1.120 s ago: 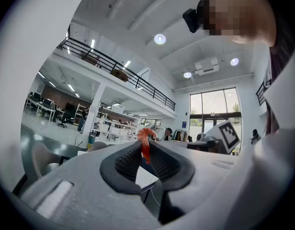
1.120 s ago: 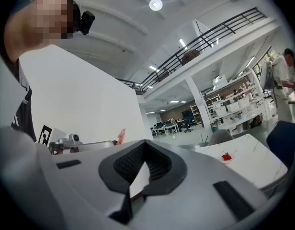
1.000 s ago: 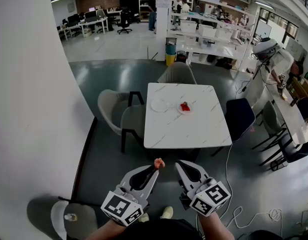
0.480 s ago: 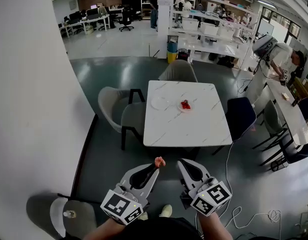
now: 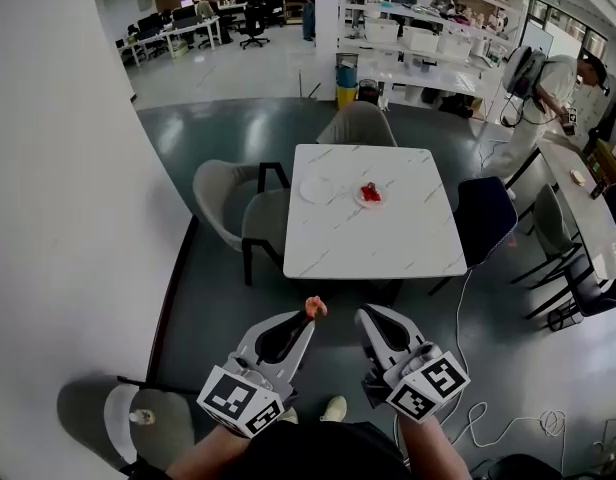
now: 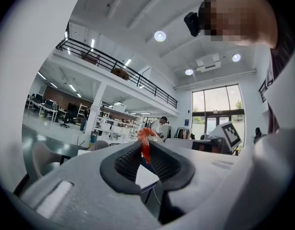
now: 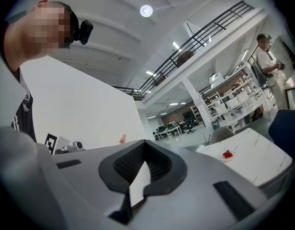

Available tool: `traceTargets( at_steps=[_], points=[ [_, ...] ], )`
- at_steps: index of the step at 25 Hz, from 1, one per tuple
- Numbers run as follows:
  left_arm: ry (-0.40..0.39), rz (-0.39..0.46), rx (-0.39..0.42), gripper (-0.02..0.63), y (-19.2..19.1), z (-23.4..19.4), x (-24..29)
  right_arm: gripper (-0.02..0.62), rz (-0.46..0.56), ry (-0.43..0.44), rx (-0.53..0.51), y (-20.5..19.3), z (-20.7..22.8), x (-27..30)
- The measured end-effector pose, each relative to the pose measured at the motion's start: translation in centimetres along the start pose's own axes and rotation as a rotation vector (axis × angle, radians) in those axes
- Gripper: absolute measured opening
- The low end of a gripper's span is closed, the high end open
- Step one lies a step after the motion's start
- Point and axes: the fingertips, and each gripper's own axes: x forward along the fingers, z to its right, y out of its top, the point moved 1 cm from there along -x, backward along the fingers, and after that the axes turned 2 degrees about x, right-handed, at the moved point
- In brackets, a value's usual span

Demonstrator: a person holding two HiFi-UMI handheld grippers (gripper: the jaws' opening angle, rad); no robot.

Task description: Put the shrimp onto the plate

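Left gripper (image 5: 309, 317) pinches one shrimp (image 5: 315, 307), right gripper (image 5: 366, 314) closed empty (two plates (image 5: 316, 189) on the one table (image 5: 388, 243)).

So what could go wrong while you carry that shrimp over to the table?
The shrimp is pinched only at the very tips of the left hand-held gripper, so it might slip out on the walk; the table is some way off. A pale cable trails across the floor beside the table and could catch a foot.
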Motion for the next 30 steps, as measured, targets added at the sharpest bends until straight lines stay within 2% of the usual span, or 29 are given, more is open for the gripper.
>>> traceTargets(
  at_steps=[8,16,22,30],
  points=[
    [0.054,-0.007,0.003,0.057,-0.7,0.7,2.1,0.002,-0.010,0.005,0.021,0.0,2.7,-1.8],
    [0.079,-0.028,0.013,0.055,-1.1,-1.0,3.6,0.002,-0.015,0.024,0.058,-0.1,4.3,0.0],
    [0.064,-0.024,0.005,0.056,-1.0,-4.9,6.0,0.002,-0.020,0.008,0.051,0.3,5.9,3.5],
    [0.012,-0.011,0.017,0.057,0.1,-13.8,11.1,0.002,-0.033,-0.047,0.024,1.2,9.6,12.3]
  ],
)
